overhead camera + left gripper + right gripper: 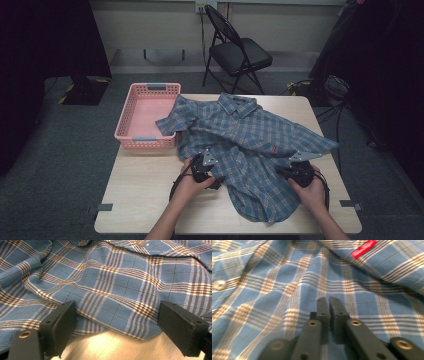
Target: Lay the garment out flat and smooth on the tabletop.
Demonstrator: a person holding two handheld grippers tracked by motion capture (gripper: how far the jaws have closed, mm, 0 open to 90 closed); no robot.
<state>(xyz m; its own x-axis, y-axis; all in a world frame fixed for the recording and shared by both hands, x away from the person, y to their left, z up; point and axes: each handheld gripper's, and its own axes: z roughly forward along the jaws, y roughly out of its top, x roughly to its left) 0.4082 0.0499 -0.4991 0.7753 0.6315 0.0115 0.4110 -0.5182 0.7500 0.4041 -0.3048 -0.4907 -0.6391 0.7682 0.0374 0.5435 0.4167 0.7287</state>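
Plaid blue shirt (250,145) lies spread on the surface (145,192) beside the pink basket (145,112). Your right tongs (329,301) are pinched on the cloth; left tongs (115,322) gape wide at the hem, so slide under before closing.

left gripper (110,322): jaws wide apart, nothing pinched. i see the blue plaid shirt (105,282) spread across the upper part of the view, wrinkled, folds running diagonally. its hem edge sits between the two jaws, curving down toward the light wooden table (107,347), which shows bare and glare-lit just below the hem. left jaw sits at the cloth edge, looks to be touching it; right jaw sits over the cloth at its edge, contact unclear. one shirt button (140,243) at top edge.
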